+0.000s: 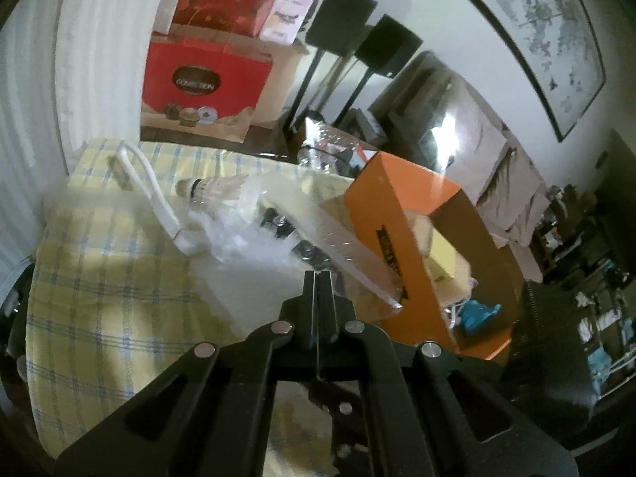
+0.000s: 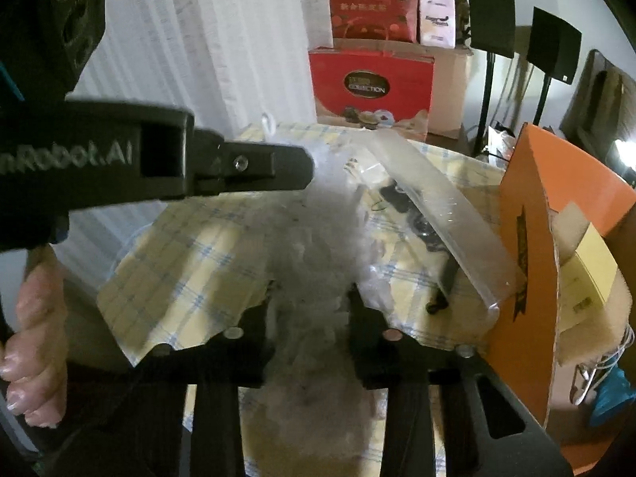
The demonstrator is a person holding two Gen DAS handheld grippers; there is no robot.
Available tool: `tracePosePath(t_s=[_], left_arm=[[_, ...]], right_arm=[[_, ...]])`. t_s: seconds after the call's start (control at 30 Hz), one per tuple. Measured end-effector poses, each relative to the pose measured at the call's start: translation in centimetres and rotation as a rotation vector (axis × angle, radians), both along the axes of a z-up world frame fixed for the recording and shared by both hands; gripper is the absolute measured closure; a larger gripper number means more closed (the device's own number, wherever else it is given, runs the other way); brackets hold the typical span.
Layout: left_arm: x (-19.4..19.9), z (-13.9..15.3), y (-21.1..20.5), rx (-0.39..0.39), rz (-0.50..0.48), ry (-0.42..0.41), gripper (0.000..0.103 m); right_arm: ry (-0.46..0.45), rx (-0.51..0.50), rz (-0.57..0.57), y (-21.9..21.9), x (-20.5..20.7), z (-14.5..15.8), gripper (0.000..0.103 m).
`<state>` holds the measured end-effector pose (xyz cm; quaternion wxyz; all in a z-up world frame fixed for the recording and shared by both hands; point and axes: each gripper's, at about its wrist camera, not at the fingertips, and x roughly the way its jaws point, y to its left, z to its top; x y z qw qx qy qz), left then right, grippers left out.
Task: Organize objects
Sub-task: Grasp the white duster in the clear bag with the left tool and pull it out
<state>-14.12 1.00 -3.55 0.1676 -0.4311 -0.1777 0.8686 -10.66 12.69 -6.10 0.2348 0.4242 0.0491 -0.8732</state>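
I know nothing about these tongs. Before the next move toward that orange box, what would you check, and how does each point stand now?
1. Right tongs hold something: ok, shut on the white fluffy thing.
2. Left tongs free: ok, shut, empty.
3. Orange box open: ok, opening faces the tongs.
4. Room inside the box: cannot tell, foam and a yellow item already fill part.
5. Path clear: not ok, clear plastic strip leans against the box.

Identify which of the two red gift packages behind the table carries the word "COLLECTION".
The lower red package, standing on the floor-level stack; the upper red bag shows gold Chinese characters instead.
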Motion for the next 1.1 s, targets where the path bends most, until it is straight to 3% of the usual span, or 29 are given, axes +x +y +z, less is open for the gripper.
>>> tracePosePath(t_s=[0.17, 0.2, 0.27, 0.33, 0.53, 0.8, 0.9, 0.97, 1.1], left_arm=[[0.0, 0.4, 0.0, -0.011, 0.026, -0.014, 0.101], [-0.3, 0.0, -0.4, -0.008, 0.04, -0.035, 0.093], [-0.5, -0.9, -1.6, 0.01, 0.075, -0.068, 0.05], [-0.2, -1.8, -2.7, 0.023, 0.121, -0.067, 0.037], [-0.9, -5.7, -3.7, 0.061, 0.136, -0.171, 0.035], [-1.2, -9.7, -3.8, 0.191, 0.122, -0.259, 0.035], [-1.3, -10.4, -3.7, 0.222, 0.108, -0.281, 0.045], [-1.4, -10.8, -3.5, 0.238, 0.098, -0.295, 0.062], [-1.0, -10.4, -3.5, 0.217, 0.102, -0.279, 0.067]], right_arm=[[0.011, -0.03, -0.018, 0.4, 0.3, 0.3, 0.088], [0.011, -0.031, -0.021, 0.5, 0.3, 0.3, 0.088], [0.009, -0.039, -0.021, 0.8, 0.6, 0.5, 0.088], [0.003, -0.048, -0.023, 1.0, 0.8, 0.5, 0.088], [-0.008, -0.048, -0.027, 1.1, 0.9, 0.3, 0.088], [-0.02, -0.069, -0.009, 0.8, 1.5, 0.2, 0.088], [-0.031, -0.083, -0.002, 0.7, 1.7, 0.1, 0.088], [-0.037, -0.088, 0.003, 0.5, 1.8, 0.0, 0.088], [-0.038, -0.077, 0.018, -0.1, 2.1, -0.3, 0.088]])
